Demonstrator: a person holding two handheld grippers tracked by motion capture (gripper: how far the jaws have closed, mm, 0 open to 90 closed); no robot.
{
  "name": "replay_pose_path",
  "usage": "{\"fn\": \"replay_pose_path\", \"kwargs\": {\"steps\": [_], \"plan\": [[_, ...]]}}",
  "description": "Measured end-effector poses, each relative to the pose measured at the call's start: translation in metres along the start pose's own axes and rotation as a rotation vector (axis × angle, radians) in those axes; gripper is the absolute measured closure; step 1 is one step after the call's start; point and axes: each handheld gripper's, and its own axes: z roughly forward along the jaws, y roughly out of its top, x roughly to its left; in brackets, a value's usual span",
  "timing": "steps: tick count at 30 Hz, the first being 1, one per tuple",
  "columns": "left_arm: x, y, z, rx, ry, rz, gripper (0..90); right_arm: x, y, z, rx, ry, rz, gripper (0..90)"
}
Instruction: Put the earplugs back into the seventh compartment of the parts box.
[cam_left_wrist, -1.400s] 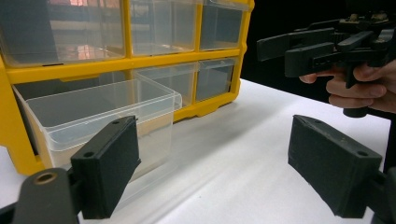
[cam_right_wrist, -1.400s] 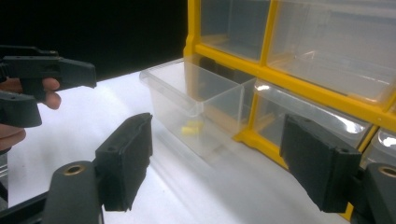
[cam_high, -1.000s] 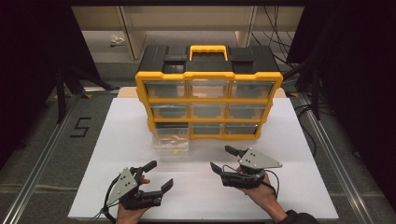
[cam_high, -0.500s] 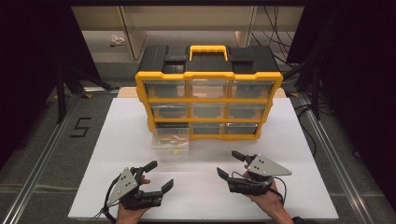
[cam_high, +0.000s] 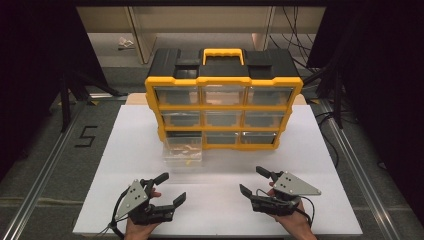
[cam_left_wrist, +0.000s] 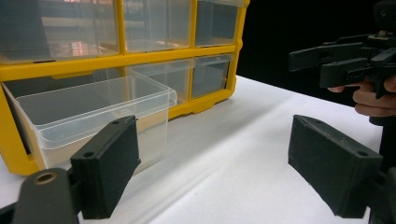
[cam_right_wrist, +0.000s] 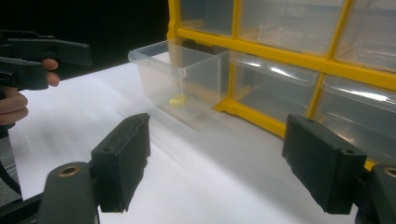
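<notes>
On the white table (cam_high: 125, 150), near its far edge, stands a yellow organizer (cam_high: 223, 112) with a black top and three rows of clear drawers, its front turned to the person so that each drawer can be pulled toward the hands. One clear drawer (cam_high: 184, 150), at the left of the lowest row, is drawn far out and rests on the table; its open top lets one reach inside, and a small yellow piece (cam_right_wrist: 177, 100) lies on its bottom. The left claw (cam_high: 167, 190) and the right claw (cam_high: 256, 181) are both held low near the near edge, well apart from each other and from the organizer, with bare table between. Both have their jaws spread wide and hold nothing. I judge this to be a resting or ready pose: the claws wait open, aimed at the drawers, so either one could go forward to the drawn drawer.
</notes>
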Motion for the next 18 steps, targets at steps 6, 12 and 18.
{"fn": "replay_pose_path", "kwargs": {"steps": [6, 12, 18], "plan": [[0.000, 0.000, 0.000, 0.001, 0.000, -0.001, 16.1, -0.002, -0.005, -0.011, -0.017, -0.022, 0.025, 24.2], [0.000, 0.000, 0.000, 0.000, 0.001, -0.004, 16.1, -0.003, -0.007, -0.011, -0.020, -0.031, 0.026, 24.2], [0.000, 0.000, 0.001, 0.001, 0.001, -0.002, 16.1, -0.002, -0.007, -0.011, -0.023, -0.030, 0.018, 24.3]]}}
